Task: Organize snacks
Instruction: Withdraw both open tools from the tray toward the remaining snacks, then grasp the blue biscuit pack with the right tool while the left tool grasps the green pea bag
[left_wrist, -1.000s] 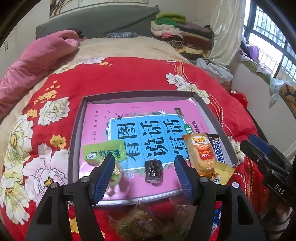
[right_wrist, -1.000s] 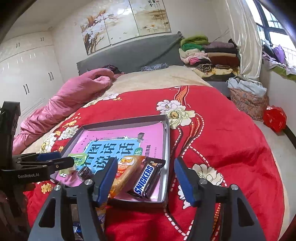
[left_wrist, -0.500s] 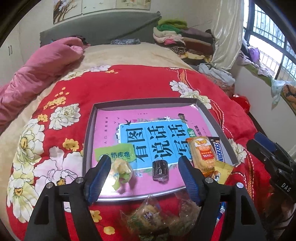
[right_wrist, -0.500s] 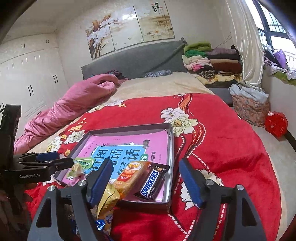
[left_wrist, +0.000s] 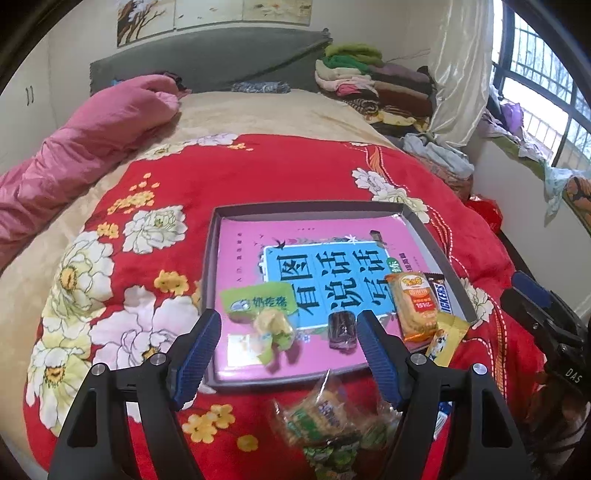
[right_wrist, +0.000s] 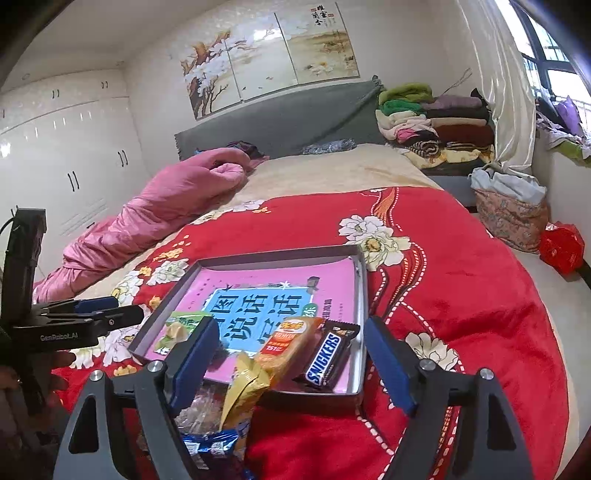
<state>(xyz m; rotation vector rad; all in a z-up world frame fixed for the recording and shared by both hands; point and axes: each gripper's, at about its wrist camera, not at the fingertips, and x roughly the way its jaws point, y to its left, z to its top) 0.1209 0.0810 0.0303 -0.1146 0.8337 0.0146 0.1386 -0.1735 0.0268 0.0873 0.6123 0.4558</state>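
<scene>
A grey tray (left_wrist: 306, 208) lined with a pink and blue book lies on the red flowered blanket. In it are a green packet (left_wrist: 258, 301), a pale candy (left_wrist: 273, 325), a dark wrapped snack (left_wrist: 341, 326), an orange cracker packet (left_wrist: 413, 302) and a Snickers bar (left_wrist: 439, 295). A yellow packet (left_wrist: 445, 338) hangs over the near rim. My left gripper (left_wrist: 288, 326) is open above the near rim, holding nothing. In the right wrist view, my right gripper (right_wrist: 291, 328) is opening in front of the Snickers bar (right_wrist: 327, 356) and orange packet (right_wrist: 291, 343), with nothing gripped.
Green biscuit packets (left_wrist: 321, 417) and blue wrappers (right_wrist: 210, 443) lie on the blanket in front of the tray (right_wrist: 273, 254). A pink quilt (left_wrist: 85, 147) runs along the left. Folded clothes (left_wrist: 369, 81) are piled at the back right. The other gripper (right_wrist: 107, 314) shows at the left edge.
Both grippers have opened wider and drawn back and up from the tray. The snacks in the tray lie where they were.
</scene>
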